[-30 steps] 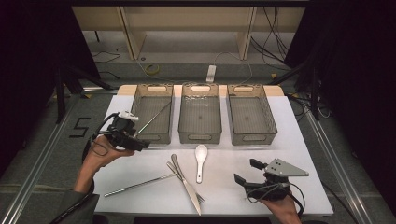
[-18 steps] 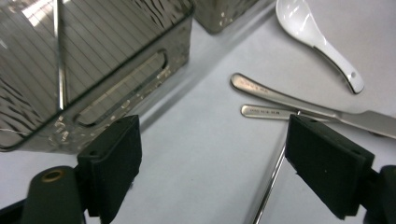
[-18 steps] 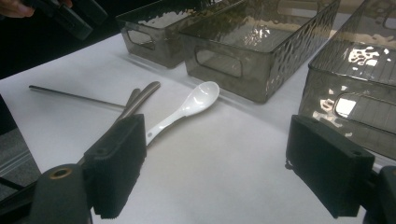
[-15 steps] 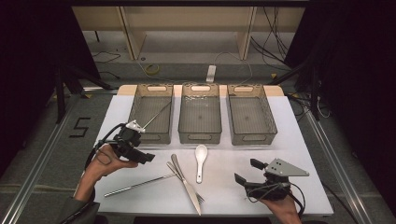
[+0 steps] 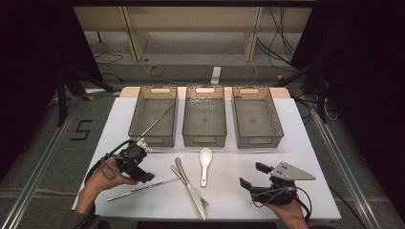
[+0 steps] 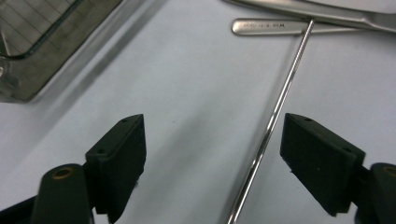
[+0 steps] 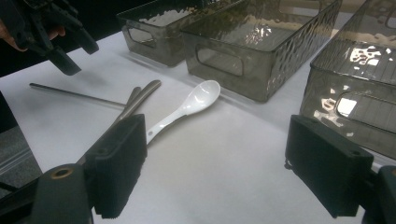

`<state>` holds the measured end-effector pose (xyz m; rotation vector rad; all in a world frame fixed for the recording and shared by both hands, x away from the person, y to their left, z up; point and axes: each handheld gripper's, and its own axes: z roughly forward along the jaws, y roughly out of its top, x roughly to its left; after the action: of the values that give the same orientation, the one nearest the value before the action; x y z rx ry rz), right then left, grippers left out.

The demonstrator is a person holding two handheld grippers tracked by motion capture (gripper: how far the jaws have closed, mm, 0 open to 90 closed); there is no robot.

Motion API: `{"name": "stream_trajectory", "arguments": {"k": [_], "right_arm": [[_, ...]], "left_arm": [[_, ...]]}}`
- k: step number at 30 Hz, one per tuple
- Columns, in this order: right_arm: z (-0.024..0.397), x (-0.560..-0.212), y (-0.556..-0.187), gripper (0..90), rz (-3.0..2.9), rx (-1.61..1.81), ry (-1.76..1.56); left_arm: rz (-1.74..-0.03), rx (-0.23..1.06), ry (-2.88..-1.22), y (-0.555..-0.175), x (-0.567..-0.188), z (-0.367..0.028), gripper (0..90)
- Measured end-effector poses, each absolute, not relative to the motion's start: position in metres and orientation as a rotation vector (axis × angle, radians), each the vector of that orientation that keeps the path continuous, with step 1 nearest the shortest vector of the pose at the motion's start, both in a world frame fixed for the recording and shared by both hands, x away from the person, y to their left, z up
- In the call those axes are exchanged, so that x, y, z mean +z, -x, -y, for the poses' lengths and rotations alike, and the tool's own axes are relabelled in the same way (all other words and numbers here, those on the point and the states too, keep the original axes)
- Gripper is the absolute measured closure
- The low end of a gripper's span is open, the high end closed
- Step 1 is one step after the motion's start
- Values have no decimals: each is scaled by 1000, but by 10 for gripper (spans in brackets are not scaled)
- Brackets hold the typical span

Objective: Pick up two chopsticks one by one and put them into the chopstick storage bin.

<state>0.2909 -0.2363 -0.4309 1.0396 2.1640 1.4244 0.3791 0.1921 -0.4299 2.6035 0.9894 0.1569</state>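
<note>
At lower left of the high view, the left gripper hangs over the metal chopstick on the white worktop, fingers wide and just narrowed slightly, the chopstick lying untouched between them. At lower right, the right gripper holds its fingers wide, empty.

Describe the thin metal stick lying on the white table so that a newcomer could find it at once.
Start from the left bin of the three grey bins on the white table. Nearer the person, below the open left hand-held gripper, lies the single chopstick. Unlike the knife and white spoon beside it, it is a plain thin rod.
</note>
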Motion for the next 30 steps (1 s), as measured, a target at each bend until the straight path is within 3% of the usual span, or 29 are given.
{"name": "stream_trajectory", "arguments": {"k": [11,30], "right_arm": [[235,-431,-291,216,-2170,1419,-1038],[235,-431,-291,217,-2171,1417,-1037]], "left_arm": [[-980,125,-2665,-366,-446,-193,343],[-922,20,-2765,-357,-459,-193,642]]}}
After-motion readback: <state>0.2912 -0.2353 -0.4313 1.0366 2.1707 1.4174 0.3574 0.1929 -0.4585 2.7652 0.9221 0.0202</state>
